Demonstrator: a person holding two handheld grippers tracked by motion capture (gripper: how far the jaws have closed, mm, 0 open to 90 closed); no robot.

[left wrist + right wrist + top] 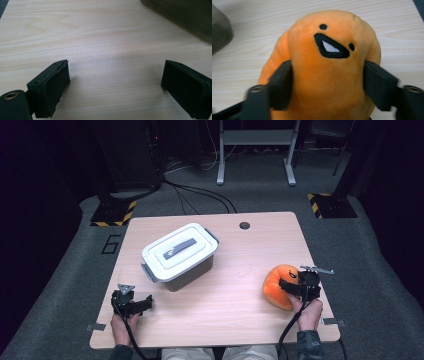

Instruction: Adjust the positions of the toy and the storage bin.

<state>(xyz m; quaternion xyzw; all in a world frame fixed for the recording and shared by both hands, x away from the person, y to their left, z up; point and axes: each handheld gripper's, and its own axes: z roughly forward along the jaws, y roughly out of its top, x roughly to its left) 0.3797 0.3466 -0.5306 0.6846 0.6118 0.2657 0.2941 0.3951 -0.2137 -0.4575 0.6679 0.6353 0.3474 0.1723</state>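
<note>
An orange plush toy [276, 284] with a stitched black mouth lies near the right edge of the wooden table [230, 315]. My right gripper [294, 287] comes at it from the near side. In the right gripper view the plush toy [329, 37] bulges between the two black jaws of that gripper [328, 67], whose pads dent its sides. My left gripper [146, 303] rests near the table's front left corner. Its jaws [115, 72] stand wide open over bare wood with nothing between them.
A grey storage box with a white lid and grey handle [180, 252] stands left of the table's middle; its dark wall [180, 17] lies ahead of the left gripper. A cable hole [244, 225] sits near the far edge. Carpet and cables lie beyond.
</note>
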